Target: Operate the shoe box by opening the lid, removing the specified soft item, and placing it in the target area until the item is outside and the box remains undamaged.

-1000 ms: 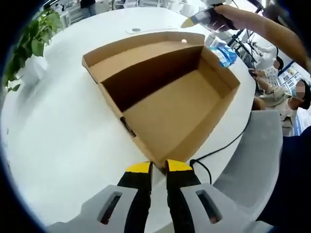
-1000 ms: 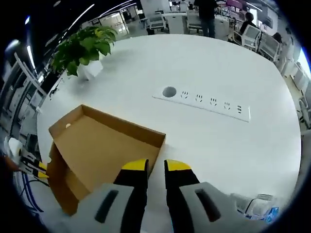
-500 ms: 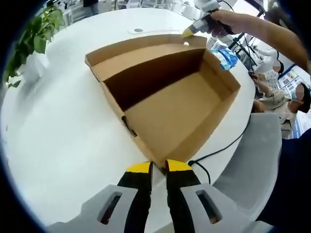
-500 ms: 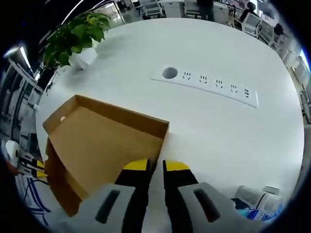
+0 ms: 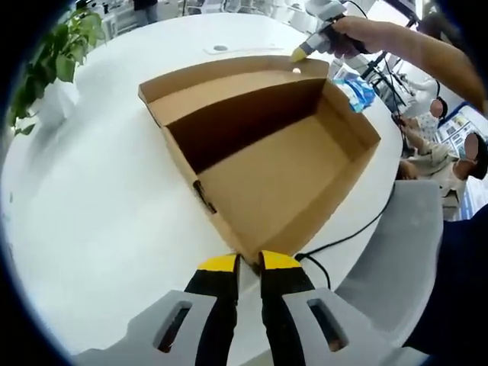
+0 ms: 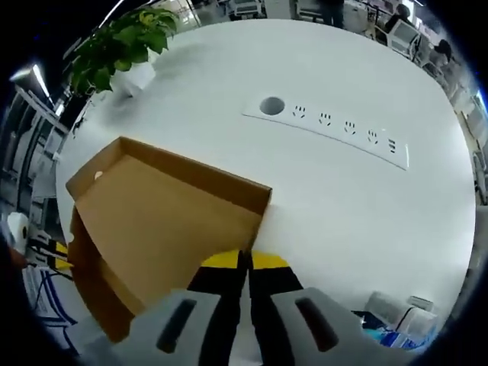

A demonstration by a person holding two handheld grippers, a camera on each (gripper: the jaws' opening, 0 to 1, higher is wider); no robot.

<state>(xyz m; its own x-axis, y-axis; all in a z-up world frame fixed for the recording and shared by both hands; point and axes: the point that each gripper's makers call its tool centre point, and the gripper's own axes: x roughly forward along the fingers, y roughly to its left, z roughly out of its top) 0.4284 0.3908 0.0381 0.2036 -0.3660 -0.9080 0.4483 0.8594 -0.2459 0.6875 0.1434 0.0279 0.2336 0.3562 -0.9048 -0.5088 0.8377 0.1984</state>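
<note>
The shoe box [image 5: 267, 152] lies open on the round white table [image 5: 91, 213], its lid [image 6: 160, 221] folded back flat beside the body. The inside of the body is bare brown cardboard; no soft item is visible in it. Near the far corner of the box a crumpled blue and white packet [image 5: 352, 85] lies on the table just beside the wall; whether that is the soft item, I cannot tell.

The left gripper [image 5: 250, 263] sits at the near corner of the box, its 2 yellow-tipped jaws on either side of the corner edge with a narrow gap between them; whether they truly pinch the cardboard I cannot tell. The right gripper [image 6: 244, 261] has its jaws pressed together at the edge of the lid, seemingly clamped on the thin board, though the contact itself is hidden.

The box looks light and fairly stiff, but thin corrugated walls crease easily and it will likely slide on the smooth table. Best held at a corner or folded rim, lightly. A power strip [image 6: 328, 130] is set into the table and a potted plant [image 6: 122, 49] stands well apart.
</note>
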